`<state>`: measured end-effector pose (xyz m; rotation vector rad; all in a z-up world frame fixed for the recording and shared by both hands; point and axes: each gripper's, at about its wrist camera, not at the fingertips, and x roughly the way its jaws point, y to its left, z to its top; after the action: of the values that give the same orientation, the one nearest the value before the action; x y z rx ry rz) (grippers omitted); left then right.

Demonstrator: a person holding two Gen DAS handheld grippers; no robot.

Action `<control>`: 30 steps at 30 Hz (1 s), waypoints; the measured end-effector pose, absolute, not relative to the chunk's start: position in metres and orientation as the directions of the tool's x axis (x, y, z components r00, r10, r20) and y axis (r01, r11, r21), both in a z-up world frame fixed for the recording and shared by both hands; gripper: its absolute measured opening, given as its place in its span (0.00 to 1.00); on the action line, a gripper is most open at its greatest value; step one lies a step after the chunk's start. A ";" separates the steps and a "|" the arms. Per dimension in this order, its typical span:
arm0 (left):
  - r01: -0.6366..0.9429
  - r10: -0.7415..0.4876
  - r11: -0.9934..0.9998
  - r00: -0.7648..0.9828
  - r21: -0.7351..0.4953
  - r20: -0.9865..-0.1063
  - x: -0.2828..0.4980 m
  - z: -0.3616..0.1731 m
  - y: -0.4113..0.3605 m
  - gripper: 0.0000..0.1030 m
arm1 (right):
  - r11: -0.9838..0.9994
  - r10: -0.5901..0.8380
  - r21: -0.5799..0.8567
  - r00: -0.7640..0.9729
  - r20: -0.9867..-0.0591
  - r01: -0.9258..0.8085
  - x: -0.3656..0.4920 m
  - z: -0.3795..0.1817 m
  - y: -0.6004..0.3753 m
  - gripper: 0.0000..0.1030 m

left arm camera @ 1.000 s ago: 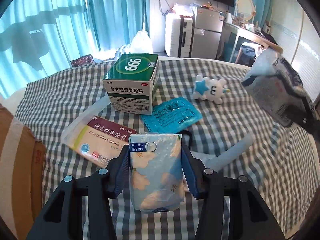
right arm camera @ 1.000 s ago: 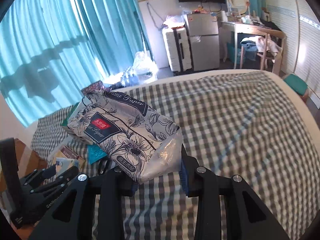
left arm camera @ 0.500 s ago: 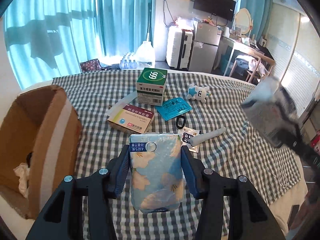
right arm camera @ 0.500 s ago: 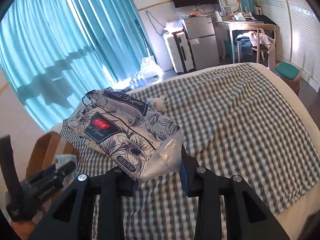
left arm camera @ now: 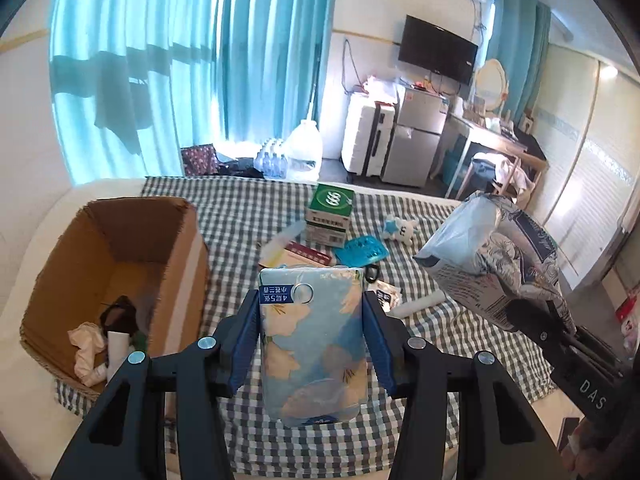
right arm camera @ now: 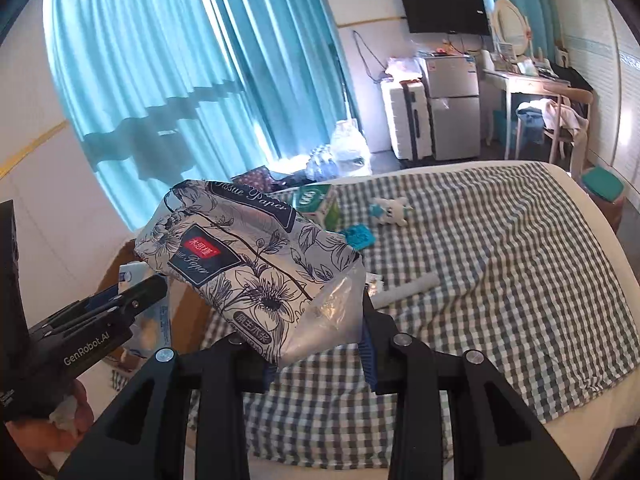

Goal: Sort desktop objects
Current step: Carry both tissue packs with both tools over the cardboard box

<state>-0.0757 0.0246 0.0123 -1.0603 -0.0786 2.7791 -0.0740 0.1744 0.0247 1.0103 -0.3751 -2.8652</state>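
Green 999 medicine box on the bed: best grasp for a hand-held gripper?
Take the green 999 box across its two upright side walls, coming from above. It stands upright on the checked bedspread with its green top face up. The sides look flat and parallel, though the red-labelled flat box lies close in front, so a low frontal approach looks crowded.

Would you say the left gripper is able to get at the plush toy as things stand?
Probably not: the left gripper is shut on a tissue pack, so its jaws are occupied; the plush toy lies unobstructed far across the bed.
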 end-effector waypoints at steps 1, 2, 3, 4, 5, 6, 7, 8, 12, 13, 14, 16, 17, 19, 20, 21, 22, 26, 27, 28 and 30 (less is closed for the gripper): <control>-0.131 0.172 -0.985 -0.737 -0.113 -0.654 -0.075 0.014 0.020 0.49 | -0.968 -0.162 0.250 -0.779 -0.605 0.007 -0.073 0.027 0.168 0.31; -0.121 0.168 -0.986 -0.741 -0.117 -0.650 -0.074 0.016 0.014 0.49 | -0.970 -0.168 0.244 -0.780 -0.603 0.021 -0.073 0.030 0.161 0.31; -0.110 0.162 -0.987 -0.746 -0.120 -0.646 -0.074 0.017 0.009 0.49 | -0.971 -0.177 0.238 -0.781 -0.599 0.037 -0.073 0.033 0.154 0.31; -0.101 0.158 -0.987 -0.749 -0.125 -0.644 -0.073 0.018 0.003 0.49 | -0.971 -0.184 0.232 -0.780 -0.598 0.051 -0.073 0.034 0.146 0.31; -0.093 0.155 -0.987 -0.752 -0.131 -0.641 -0.072 0.020 -0.003 0.49 | -0.973 -0.189 0.223 -0.780 -0.597 0.065 -0.073 0.036 0.139 0.31; -0.084 0.154 -0.987 -0.755 -0.140 -0.638 -0.073 0.020 -0.009 0.49 | -0.973 -0.198 0.216 -0.777 -0.597 0.082 -0.075 0.037 0.131 0.31; -0.072 0.155 -0.985 -0.755 -0.155 -0.637 -0.073 0.019 -0.017 0.49 | -0.973 -0.206 0.212 -0.776 -0.596 0.095 -0.076 0.038 0.124 0.31; -0.061 0.153 -0.985 -0.755 -0.163 -0.638 -0.075 0.017 -0.023 0.49 | -0.971 -0.218 0.213 -0.773 -0.596 0.110 -0.077 0.039 0.116 0.31; -0.006 0.110 -0.987 -0.755 -0.161 -0.647 -0.079 0.012 -0.050 0.49 | -0.961 -0.265 0.224 -0.756 -0.598 0.160 -0.084 0.035 0.090 0.31; 0.010 0.098 -0.987 -0.759 -0.163 -0.644 -0.081 0.012 -0.060 0.49 | -0.960 -0.272 0.221 -0.752 -0.601 0.170 -0.086 0.033 0.084 0.31; 0.031 0.081 -0.986 -0.763 -0.162 -0.641 -0.082 0.012 -0.069 0.49 | -0.958 -0.281 0.217 -0.745 -0.605 0.185 -0.089 0.032 0.077 0.31; 0.057 0.065 -0.984 -0.765 -0.168 -0.641 -0.085 0.012 -0.085 0.49 | -0.954 -0.298 0.215 -0.730 -0.615 0.209 -0.095 0.028 0.064 0.31; 0.074 0.051 -0.983 -0.767 -0.167 -0.640 -0.085 0.012 -0.095 0.49 | -0.951 -0.310 0.213 -0.721 -0.620 0.225 -0.098 0.026 0.054 0.31; 0.102 0.033 -0.980 -0.768 -0.172 -0.640 -0.088 0.010 -0.112 0.49 | -0.947 -0.321 0.204 -0.709 -0.628 0.248 -0.104 0.023 0.041 0.31; 0.116 0.024 -0.978 -0.766 -0.174 -0.642 -0.089 0.007 -0.120 0.49 | -0.944 -0.328 0.203 -0.704 -0.630 0.258 -0.106 0.022 0.035 0.31; 0.129 0.015 -0.976 -0.764 -0.175 -0.645 -0.091 0.005 -0.127 0.49 | -0.941 -0.337 0.205 -0.697 -0.633 0.268 -0.108 0.022 0.031 0.31; 0.141 0.006 -0.974 -0.761 -0.175 -0.649 -0.094 0.002 -0.135 0.49 | -0.938 -0.344 0.208 -0.691 -0.635 0.276 -0.111 0.021 0.026 0.31; 0.202 -0.027 -0.961 -0.744 -0.187 -0.667 -0.102 -0.011 -0.168 0.49 | -0.925 -0.373 0.207 -0.666 -0.646 0.318 -0.123 0.015 -0.003 0.31; 0.221 -0.043 -0.958 -0.739 -0.182 -0.672 -0.104 -0.014 -0.176 0.49 | -0.922 -0.378 0.205 -0.659 -0.650 0.328 -0.126 0.013 -0.011 0.31; 0.233 -0.049 -0.955 -0.733 -0.183 -0.678 -0.106 -0.017 -0.182 0.49 | -0.920 -0.383 0.204 -0.653 -0.653 0.336 -0.129 0.011 -0.018 0.31; 0.249 -0.052 -0.950 -0.723 -0.189 -0.689 -0.109 -0.024 -0.194 0.49 | -0.908 -0.408 0.218 -0.636 -0.655 0.358 -0.136 0.006 -0.033 0.31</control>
<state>-0.1085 -0.1943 -0.0243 -1.2049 -0.4498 3.0456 -0.1356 -0.0331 0.0064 1.0285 -0.0938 -2.5111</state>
